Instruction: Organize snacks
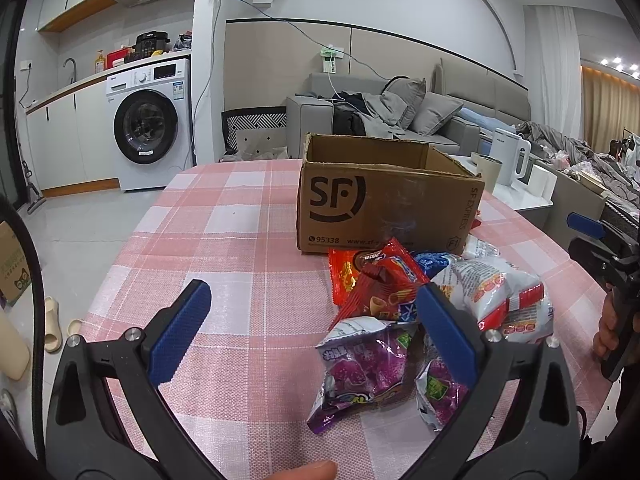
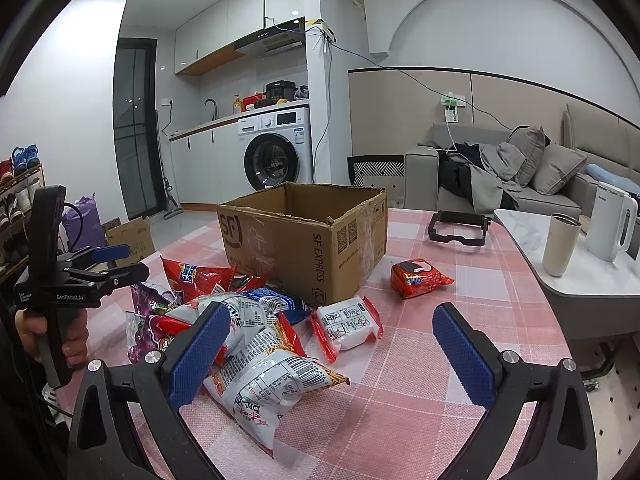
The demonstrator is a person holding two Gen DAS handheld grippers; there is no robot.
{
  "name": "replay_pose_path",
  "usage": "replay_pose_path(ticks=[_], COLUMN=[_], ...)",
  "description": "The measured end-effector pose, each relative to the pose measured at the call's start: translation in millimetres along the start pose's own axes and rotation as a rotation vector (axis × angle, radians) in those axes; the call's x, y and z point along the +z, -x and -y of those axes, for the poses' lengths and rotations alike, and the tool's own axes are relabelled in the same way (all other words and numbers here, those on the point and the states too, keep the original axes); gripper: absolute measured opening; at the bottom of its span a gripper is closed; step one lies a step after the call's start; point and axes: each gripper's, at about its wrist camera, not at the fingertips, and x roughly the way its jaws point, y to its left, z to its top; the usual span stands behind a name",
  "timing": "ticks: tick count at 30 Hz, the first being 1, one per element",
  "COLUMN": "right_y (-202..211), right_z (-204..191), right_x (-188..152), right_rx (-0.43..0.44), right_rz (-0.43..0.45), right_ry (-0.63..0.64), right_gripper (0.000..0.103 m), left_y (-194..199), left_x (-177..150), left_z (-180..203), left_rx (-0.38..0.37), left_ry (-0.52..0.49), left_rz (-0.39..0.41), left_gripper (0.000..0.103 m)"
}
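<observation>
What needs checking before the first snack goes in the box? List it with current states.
1. Left gripper open, nothing held: ok.
2. Right gripper open, nothing held: ok.
3. SF cardboard box upright, top open: ok.
4. Box inside free of clutter: cannot tell, floor hidden.
5. Purple snack bag within left jaws' span: not ok, it lies under the right finger.
6. Red packet beside the box, apart from the pile: ok.

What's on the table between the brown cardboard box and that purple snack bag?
In the left wrist view, red snack bags lie between the brown cardboard box and the purple snack bag, on the pink checked tablecloth.
</observation>
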Motion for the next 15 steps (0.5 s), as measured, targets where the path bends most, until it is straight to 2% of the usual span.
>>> replay_pose_path(ticks=[15], right_y=[0.0], right_z=[-0.7], right_x=[-0.4], right_rx=[-0.001], right_rz=[-0.002], right_ry=[0.003], right_gripper=[0.103], left_y=[-3.7], left_x=[-3.3], left_z=[-3.5], left_rx=[0.001], left_ry=[0.004], left_rz=[-0.001], left_gripper=[0.102])
